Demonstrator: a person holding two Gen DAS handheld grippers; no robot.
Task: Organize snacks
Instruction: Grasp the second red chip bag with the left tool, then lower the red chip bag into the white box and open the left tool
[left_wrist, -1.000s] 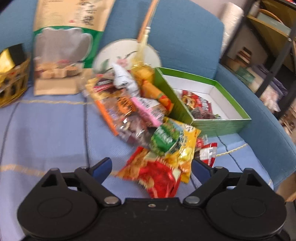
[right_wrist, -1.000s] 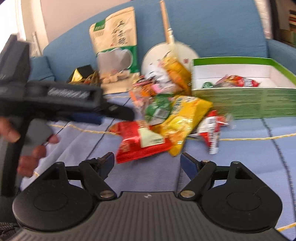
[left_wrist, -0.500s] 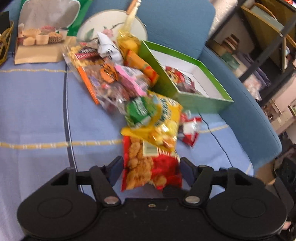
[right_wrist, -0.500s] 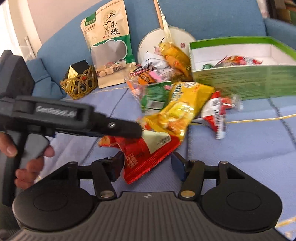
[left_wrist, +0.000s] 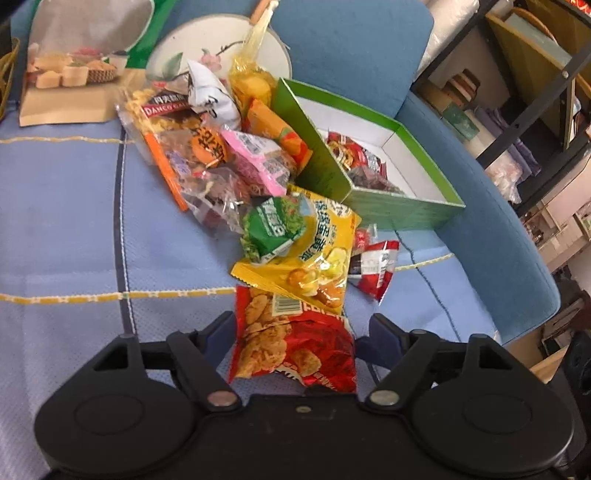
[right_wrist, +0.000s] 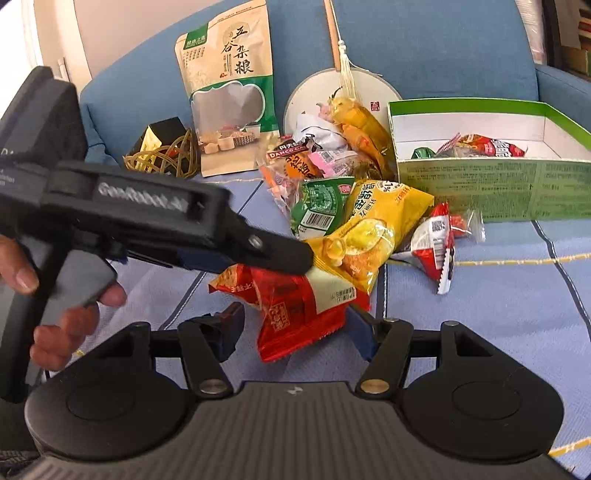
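Observation:
A red snack bag (left_wrist: 295, 343) lies on the blue cloth between the open fingers of my left gripper (left_wrist: 301, 332). In the right wrist view the same red bag (right_wrist: 295, 306) lies between the open fingers of my right gripper (right_wrist: 295, 328), and the left gripper (right_wrist: 288, 254) reaches over it from the left. A yellow bag (left_wrist: 314, 258) and a green bag (left_wrist: 273, 229) lie just beyond, on a pile of several snacks. A green box (left_wrist: 369, 206) holds a few snacks.
A small red-and-white packet (left_wrist: 373, 269) lies right of the yellow bag. A tall grain bag (right_wrist: 229, 92), a round fan (right_wrist: 340, 92) and a wire basket (right_wrist: 162, 158) stand against the sofa back. A shelf (left_wrist: 535, 92) stands at the right.
Both grippers have moved forward and down onto the red bag, so it now lies between the fingers of each. Their fingers have come somewhat closer together.

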